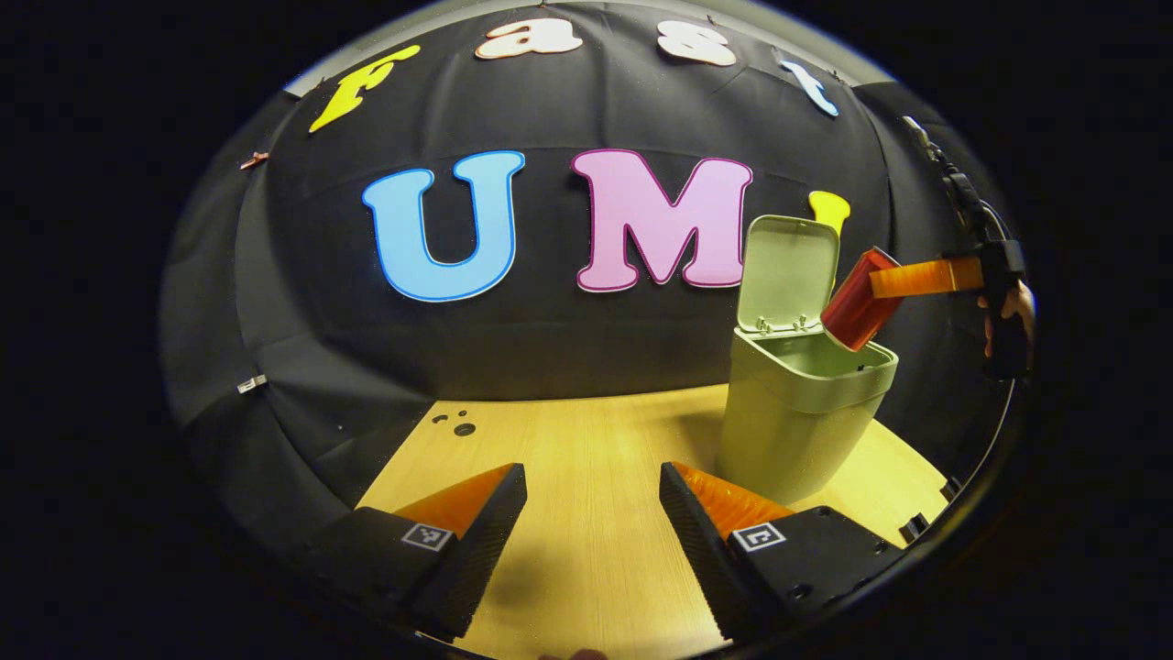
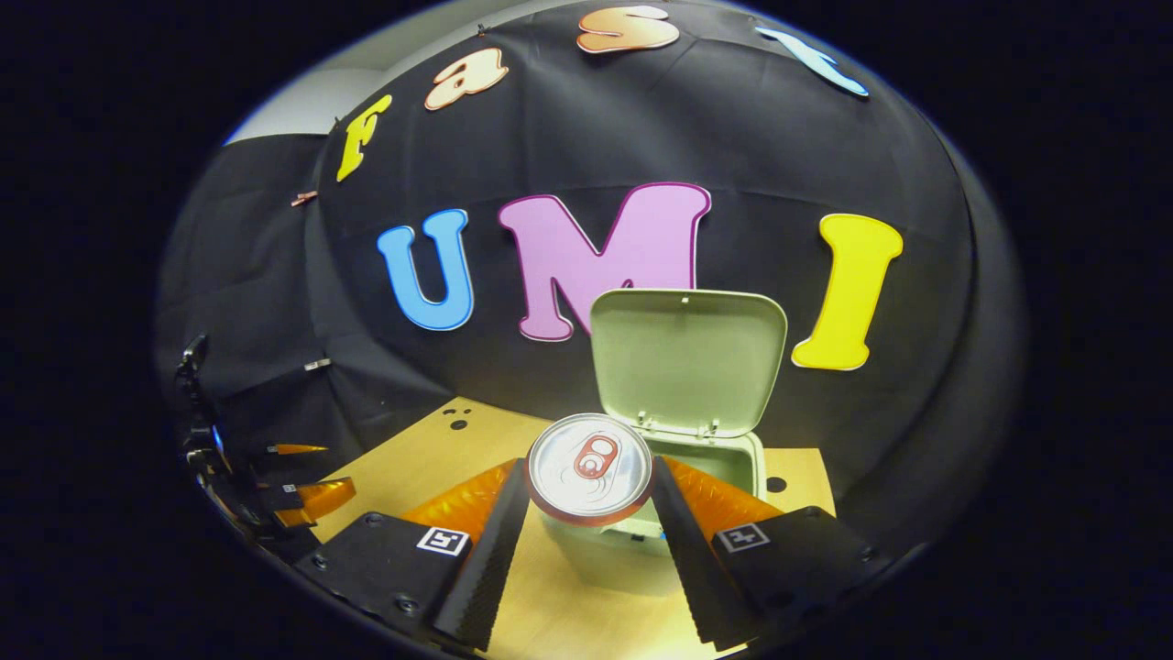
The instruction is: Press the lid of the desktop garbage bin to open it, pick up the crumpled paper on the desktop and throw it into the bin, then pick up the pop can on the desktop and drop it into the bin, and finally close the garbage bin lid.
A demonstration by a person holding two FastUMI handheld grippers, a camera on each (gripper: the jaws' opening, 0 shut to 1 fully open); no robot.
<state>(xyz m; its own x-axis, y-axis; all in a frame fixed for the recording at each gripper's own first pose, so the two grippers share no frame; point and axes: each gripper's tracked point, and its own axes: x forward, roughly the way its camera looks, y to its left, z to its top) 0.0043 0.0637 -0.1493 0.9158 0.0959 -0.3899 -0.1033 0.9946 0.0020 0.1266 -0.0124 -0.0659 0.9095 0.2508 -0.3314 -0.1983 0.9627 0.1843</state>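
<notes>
Desktop (image 1: 586, 550): pale wood, bare between the left gripper's fingers.

Garbage bin (image 1: 793, 417): green, standing on the desktop near the booth wall; lid (image 1: 788, 273) raised upright behind the open mouth.

Left gripper (image 1: 593, 500): fingers spread wide, holding nothing, low over the desktop, well apart from the bin.

Right gripper (image 2: 588, 500): fingers closed against both sides of the pop can, held over the bin's front rim.

Pop can (image 2: 589, 467): red, tilted; in the right gripper view its pull-tab top faces the camera, long axis running along the fingers toward the bin's opening.
</notes>
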